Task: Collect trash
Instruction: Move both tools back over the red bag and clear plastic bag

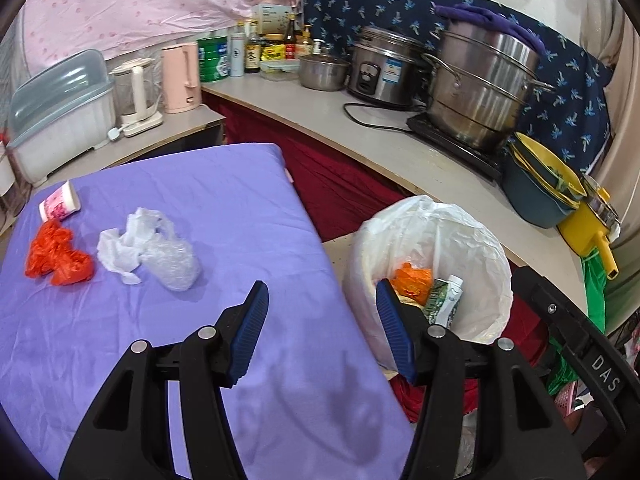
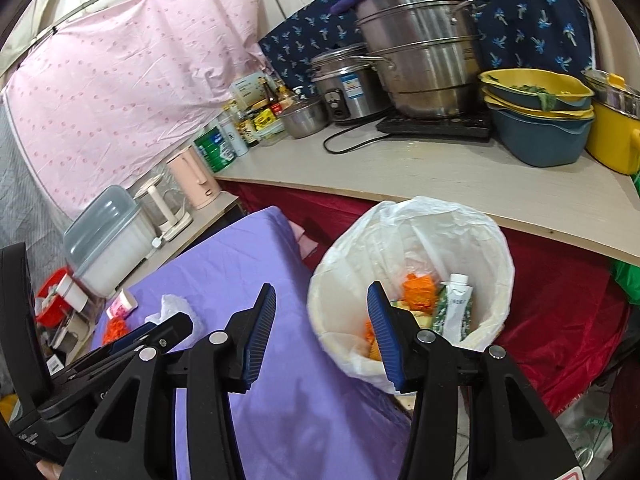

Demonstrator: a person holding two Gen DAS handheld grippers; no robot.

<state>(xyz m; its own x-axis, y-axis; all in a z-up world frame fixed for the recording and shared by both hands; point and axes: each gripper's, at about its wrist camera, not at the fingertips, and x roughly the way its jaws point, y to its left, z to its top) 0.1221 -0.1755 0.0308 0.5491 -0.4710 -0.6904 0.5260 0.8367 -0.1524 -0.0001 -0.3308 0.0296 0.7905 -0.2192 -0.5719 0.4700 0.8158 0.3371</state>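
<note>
Purple cloth [image 1: 248,216] carries the remaining trash at far left: a tipped paper cup [image 1: 60,202], an orange plastic bag [image 1: 56,258], crumpled tissue [image 1: 122,250] and a bubble-wrap wad [image 1: 172,262], touching in a row. Nearer, the left gripper [image 1: 322,320] and right gripper [image 2: 322,322] hang empty, jaws spread wide. Right, the lined trash bin [image 1: 492,264] holds scraps; since the pieces touch, pinching one could drag its neighbour off the cloth.

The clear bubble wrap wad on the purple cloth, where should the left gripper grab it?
Pinch the bubble wrap wad across its rounded near end, coming from above with the open left gripper. That end is free; its far side touches the crumpled white tissue.
</note>
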